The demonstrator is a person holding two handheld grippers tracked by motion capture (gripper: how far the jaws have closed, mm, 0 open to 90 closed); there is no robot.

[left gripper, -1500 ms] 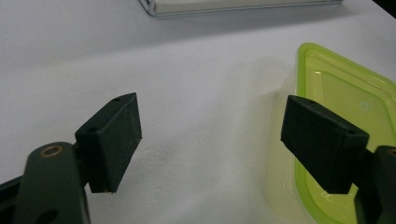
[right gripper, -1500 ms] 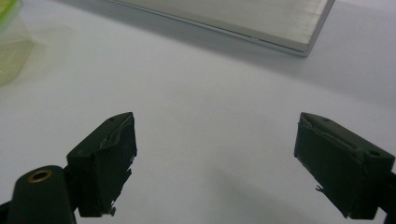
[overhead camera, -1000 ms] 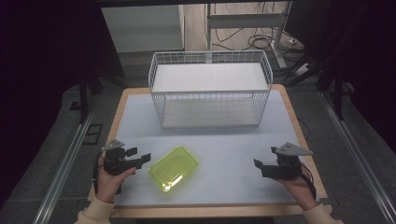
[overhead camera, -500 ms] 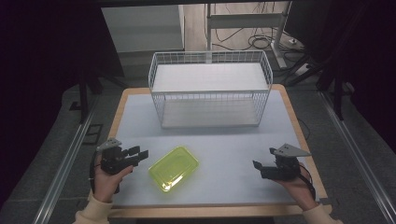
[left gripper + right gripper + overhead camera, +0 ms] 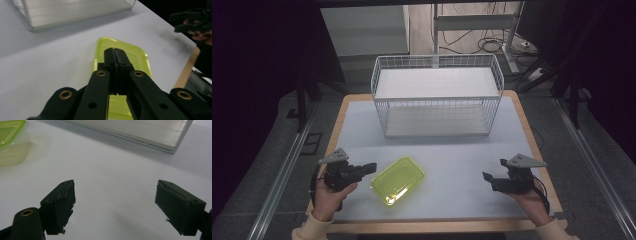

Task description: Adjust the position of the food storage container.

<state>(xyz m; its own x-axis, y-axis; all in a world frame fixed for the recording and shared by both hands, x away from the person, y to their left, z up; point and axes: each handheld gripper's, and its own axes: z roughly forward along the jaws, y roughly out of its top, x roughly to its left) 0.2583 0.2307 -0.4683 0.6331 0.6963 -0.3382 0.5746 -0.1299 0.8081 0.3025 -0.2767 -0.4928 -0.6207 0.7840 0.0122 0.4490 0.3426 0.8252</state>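
Left gripper [image 5: 371, 167]: clenched on nothing, tips just beside the yellow-green lidded container [image 5: 398, 180], probably lined up to nudge or take it. Right gripper [image 5: 487, 178]: released, jaws wide, well apart from it. Container: flat on bench [image 5: 452, 155], near front edge. Wire basket [image 5: 437, 95]: behind, a likely destination.

This looks like a lab or a test room, not a home. The worktop [image 5: 362, 125] is a wooden-edged table with a plain pale mat on it, and it stands alone on a grey floor. Metal rails [image 5: 277, 185] run along the floor on both sides of the worktop. Behind the worktop there are loose cables [image 5: 492, 46] on a wooden floor, next to the metal leg of another table [image 5: 512, 47]. Dark curtains or panels [image 5: 262, 60] close the space left and right of the worktop. A person holds handheld grippers with cables.
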